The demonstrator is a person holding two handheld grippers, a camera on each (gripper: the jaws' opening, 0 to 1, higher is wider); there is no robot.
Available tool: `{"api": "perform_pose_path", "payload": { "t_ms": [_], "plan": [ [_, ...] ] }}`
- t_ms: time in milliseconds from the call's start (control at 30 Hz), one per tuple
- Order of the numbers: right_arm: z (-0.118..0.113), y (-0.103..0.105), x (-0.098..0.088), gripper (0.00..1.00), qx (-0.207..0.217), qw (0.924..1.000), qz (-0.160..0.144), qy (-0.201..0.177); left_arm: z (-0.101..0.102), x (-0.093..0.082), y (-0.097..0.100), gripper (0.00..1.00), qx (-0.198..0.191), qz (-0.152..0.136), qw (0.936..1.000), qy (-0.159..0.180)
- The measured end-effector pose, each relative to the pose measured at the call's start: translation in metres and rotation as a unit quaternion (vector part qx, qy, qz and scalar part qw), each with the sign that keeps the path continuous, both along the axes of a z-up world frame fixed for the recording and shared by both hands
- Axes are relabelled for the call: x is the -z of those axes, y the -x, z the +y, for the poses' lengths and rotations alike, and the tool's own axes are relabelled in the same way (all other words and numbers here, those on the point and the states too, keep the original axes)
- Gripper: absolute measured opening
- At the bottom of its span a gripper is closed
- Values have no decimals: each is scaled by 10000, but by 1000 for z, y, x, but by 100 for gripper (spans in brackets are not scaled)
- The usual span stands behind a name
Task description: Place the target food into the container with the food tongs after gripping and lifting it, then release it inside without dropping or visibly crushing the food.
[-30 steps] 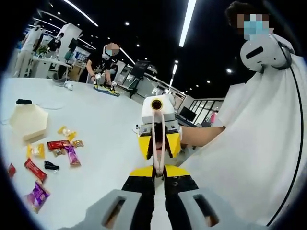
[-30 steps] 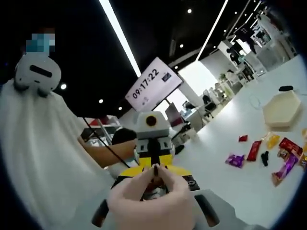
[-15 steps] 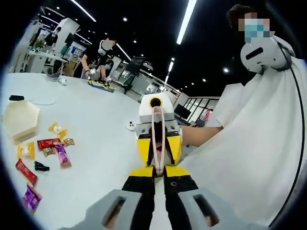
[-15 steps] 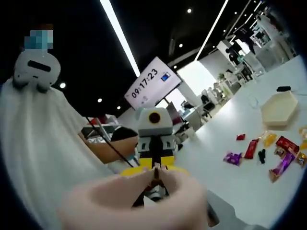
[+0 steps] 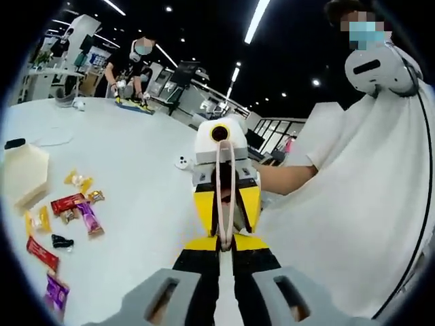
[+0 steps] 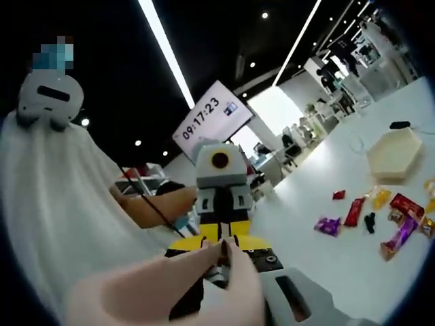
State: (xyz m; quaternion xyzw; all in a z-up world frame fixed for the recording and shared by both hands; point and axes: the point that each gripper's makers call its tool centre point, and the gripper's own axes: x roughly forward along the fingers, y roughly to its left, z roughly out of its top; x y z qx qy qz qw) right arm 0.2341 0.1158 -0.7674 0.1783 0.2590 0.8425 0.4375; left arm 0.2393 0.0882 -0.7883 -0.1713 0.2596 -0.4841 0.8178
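Pale pink food tongs (image 6: 170, 292) lie along my right gripper and hide its jaws in the right gripper view. In the left gripper view the same tongs (image 5: 219, 197) show as a thin loop between the yellow jaws of my right gripper (image 5: 225, 207), which faces me. Their closed tips reach my left gripper (image 5: 225, 248), whose jaws are shut on them. Both grippers hang above the table. A cream hexagonal container (image 5: 24, 175) (image 6: 394, 155) sits there, with several wrapped snacks (image 5: 75, 204) (image 6: 380, 217) beside it.
A person in a white top (image 5: 353, 204) stands close behind the grippers, and one bare forearm (image 5: 289, 178) reaches in. The white table (image 5: 136, 204) stretches wide around the snacks. Another person works at a far bench (image 5: 132, 68). A wall clock screen (image 6: 204, 115) hangs behind.
Both views have drifted a little. In the right gripper view the tongs have shifted left and lower across the picture. The snacks and container lie as before.
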Motion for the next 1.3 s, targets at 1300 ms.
{"api": "perform_pose_path", "payload": {
  "t_ms": [1300],
  "plan": [
    [27,-34,-21,29,1117,9923,-525,59,50,-20,0,22,-2145,-666,9722,656]
  ]
}}
